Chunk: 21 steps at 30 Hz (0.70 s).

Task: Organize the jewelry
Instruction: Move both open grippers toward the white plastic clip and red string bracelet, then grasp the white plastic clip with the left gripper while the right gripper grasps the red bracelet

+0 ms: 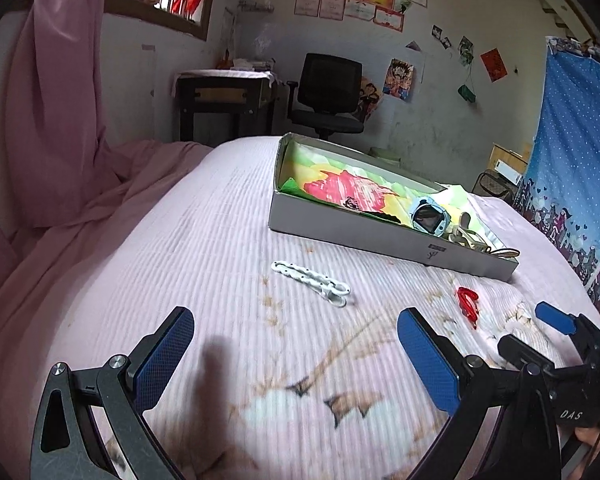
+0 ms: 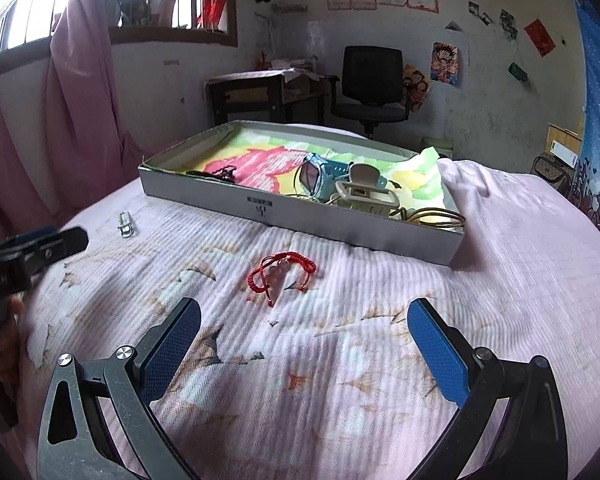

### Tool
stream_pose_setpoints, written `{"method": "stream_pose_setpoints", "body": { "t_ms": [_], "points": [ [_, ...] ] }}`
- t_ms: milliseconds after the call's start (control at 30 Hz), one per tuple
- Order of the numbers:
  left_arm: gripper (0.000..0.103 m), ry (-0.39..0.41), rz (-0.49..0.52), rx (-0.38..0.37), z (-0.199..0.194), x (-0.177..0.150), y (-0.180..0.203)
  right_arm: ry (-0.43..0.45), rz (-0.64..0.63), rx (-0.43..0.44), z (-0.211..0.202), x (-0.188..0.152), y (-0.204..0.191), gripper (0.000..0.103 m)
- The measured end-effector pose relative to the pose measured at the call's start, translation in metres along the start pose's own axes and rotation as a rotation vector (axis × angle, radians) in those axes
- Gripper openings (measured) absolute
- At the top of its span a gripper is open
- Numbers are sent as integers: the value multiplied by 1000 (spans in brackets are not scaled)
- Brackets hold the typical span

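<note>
1. Both claws hang wide open and hold nothing: the left claw (image 1: pixel 294 354) and the right claw (image 2: pixel 304 346) hover low over the bed (image 2: pixel 520 280).
2. The red bracelet (image 2: pixel 282 274) lies loose on the bed at 12 o'clock from the right claw, near its tips; its long axis runs roughly 9 to 3 across the gap. The right claw is the nearer one.
3. The white clip (image 1: pixel 312 283) lies at 12 o'clock from the left claw, its long axis running 10 to 4.
4. The box (image 2: pixel 300 216) sits beyond both, already holding a watch (image 2: pixel 320 178), a hair claw and bangles.
5. The bed cover is soft, ribbed pink cloth, so a pinch will likely catch fabric. Behind stand a desk (image 2: pixel 256 92) and chair (image 2: pixel 370 84).
</note>
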<state>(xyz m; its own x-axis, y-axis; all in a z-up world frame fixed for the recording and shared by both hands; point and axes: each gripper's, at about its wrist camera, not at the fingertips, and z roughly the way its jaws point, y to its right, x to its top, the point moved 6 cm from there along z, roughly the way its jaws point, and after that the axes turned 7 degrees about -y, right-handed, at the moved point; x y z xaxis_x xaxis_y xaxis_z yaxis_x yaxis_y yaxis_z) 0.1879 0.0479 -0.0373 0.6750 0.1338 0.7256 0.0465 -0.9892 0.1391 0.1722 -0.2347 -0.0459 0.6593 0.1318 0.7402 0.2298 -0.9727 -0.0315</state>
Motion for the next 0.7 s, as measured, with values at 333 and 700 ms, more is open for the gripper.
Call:
{"method": "stream_pose_setpoints", "body": {
  "t_ms": [333,700],
  "points": [
    [90,-50,10,-41,26,10,7,-43,-55,38,19,16,-14,102],
    [55,-102,7,-48,51,20,14,-71,26,105,41,22,-6,77]
  ]
}}
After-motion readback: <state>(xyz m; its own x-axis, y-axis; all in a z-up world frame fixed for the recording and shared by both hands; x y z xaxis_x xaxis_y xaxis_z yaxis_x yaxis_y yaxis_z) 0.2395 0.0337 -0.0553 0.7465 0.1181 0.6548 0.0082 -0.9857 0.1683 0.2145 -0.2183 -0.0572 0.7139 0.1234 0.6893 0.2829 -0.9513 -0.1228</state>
